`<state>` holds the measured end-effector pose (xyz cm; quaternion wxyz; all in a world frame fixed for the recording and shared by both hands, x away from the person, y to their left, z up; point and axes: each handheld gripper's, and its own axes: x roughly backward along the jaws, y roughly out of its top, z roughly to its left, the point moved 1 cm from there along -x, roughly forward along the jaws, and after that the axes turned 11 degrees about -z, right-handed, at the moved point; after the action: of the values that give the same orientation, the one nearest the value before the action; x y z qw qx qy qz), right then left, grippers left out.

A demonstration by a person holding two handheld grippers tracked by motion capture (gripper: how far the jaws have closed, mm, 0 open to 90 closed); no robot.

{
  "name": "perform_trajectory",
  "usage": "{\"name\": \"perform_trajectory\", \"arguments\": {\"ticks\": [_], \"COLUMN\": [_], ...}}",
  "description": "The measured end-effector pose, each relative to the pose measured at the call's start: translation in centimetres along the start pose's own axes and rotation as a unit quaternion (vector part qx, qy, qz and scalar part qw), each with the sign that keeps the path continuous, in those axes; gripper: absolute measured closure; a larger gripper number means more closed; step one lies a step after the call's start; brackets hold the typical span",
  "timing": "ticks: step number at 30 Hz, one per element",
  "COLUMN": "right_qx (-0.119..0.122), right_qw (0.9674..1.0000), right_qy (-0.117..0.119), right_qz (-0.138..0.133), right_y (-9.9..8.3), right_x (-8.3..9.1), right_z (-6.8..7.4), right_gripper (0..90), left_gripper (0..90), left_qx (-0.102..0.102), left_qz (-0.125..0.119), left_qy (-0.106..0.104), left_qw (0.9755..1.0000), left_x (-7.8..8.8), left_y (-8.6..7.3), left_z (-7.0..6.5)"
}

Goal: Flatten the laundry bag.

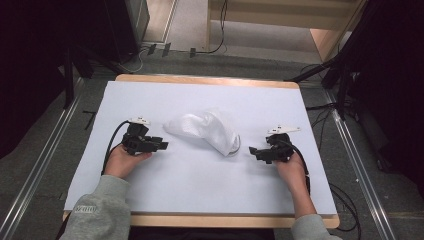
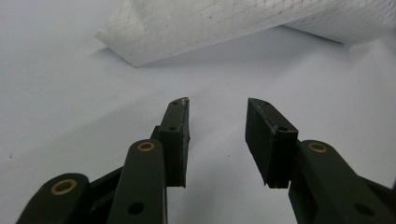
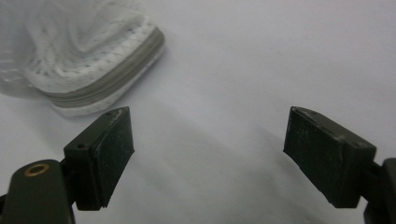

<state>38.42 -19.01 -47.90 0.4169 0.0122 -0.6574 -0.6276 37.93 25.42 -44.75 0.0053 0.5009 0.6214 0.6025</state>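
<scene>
- A white mesh bag [image 1: 207,130] lies crumpled on the table [image 1: 200,185], near its middle, between the two grippers and touching neither.
- The bag has a grey zipper edge [image 3: 105,77] at its end toward the right gripper; in the high view that end sits lowest and farthest right.
- The left gripper [image 1: 159,145] rests low over the table to the left of the bag, held in the person's left hand [image 1: 122,159], pointing right toward the bag.
- In the left gripper view, its fingers [image 2: 177,140] stand apart with only bare table between them; the bag's near corner [image 2: 140,35] lies ahead, clear of the tips.
- The right gripper [image 1: 252,150] sits to the right of the bag, held in the person's right hand [image 1: 292,167], pointing left toward the zipper end.
- In the right gripper view, its fingers [image 3: 105,154] are spread wide and hold nothing; the zipper edge lies just beyond the left-hand finger, not touching it.
- Both forearms wear grey sleeves [image 1: 100,210].
- A cable [image 1: 111,142] trails from the left gripper across the table.
</scene>
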Motion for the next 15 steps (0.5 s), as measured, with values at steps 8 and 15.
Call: {"name": "perform_trajectory", "arguments": {"ticks": [8,15], "right_qx": [-0.017,-0.017], "right_qw": [0.9997,0.9993], "right_qy": [-0.001,-0.013], "right_qz": [-0.018,-0.03], "right_y": [0.5,0.8], "right_x": [0.0,0.3], "right_z": [0.5,0.8], "right_gripper": [14.7,14.0], "left_gripper": [56.4,47.0], "left_qx": [-0.005,-0.006], "left_qz": [0.005,0.0], "left_qy": [-0.01,-0.005], "left_qw": [0.9999,1.0], "left_x": [1.0,1.3], "left_y": [-0.4,-0.3], "left_z": [0.1,0.2]}}
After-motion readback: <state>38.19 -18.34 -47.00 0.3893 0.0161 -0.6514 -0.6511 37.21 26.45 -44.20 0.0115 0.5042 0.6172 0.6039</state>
